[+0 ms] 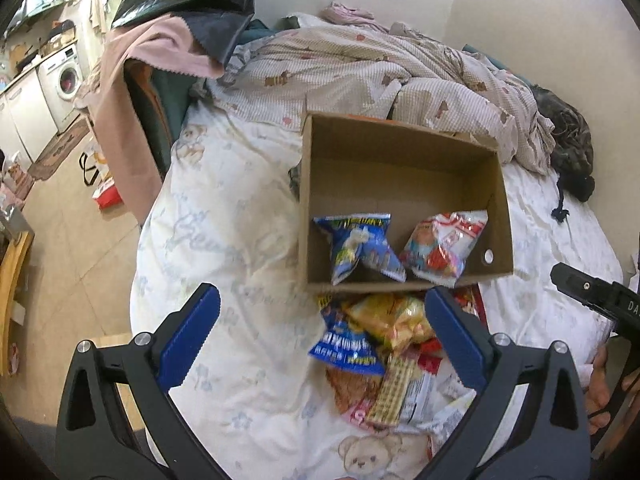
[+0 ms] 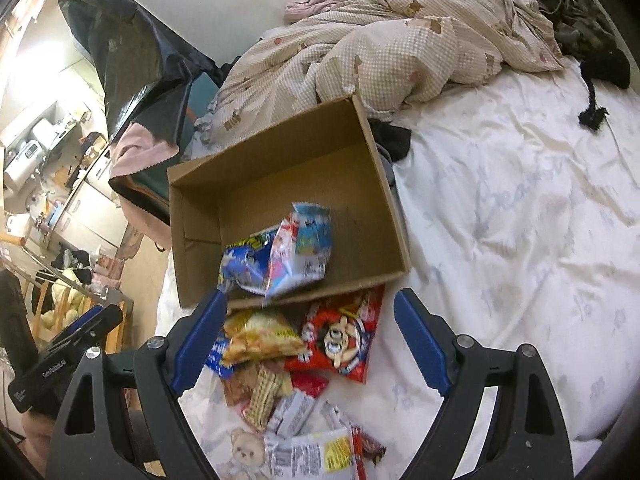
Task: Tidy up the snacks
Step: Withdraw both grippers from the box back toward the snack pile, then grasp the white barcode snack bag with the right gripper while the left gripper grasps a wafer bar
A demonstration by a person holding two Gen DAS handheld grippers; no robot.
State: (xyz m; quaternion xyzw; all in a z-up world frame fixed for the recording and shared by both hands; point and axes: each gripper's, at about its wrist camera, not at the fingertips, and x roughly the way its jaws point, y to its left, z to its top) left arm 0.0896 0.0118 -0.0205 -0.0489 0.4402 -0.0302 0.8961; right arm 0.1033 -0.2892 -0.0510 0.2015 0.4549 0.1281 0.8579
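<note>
Directly ahead of both grippers, a pile of snack packets (image 2: 296,364) lies on a white bedsheet (image 2: 520,240) printed with pale flowers and teddy bears. Just beyond the pile, touching its far edge, sits an open cardboard box (image 1: 404,160). Two packets already rest inside it against the near wall: a blue packet (image 1: 358,248) on the left and a red and white packet (image 1: 444,244) on the right. The left gripper (image 1: 322,344) hovers above the pile with its blue-padded jaws spread wide and nothing between them; its right finger sits over the pile's right side, while the left finger hangs over bare sheet. The right gripper (image 2: 310,344) is equally wide open and holds nothing, and the pile lies squarely between its fingers, a red cartoon packet (image 2: 340,340) and a yellow packet (image 2: 260,340) nearest its tips. Judging from this, the right gripper looks better centred for the next pick. The pile stretches from the box back toward the grippers, so a straight descent would likely meet a packet. A rumpled checked quilt (image 1: 380,64) lies behind the box.
</note>
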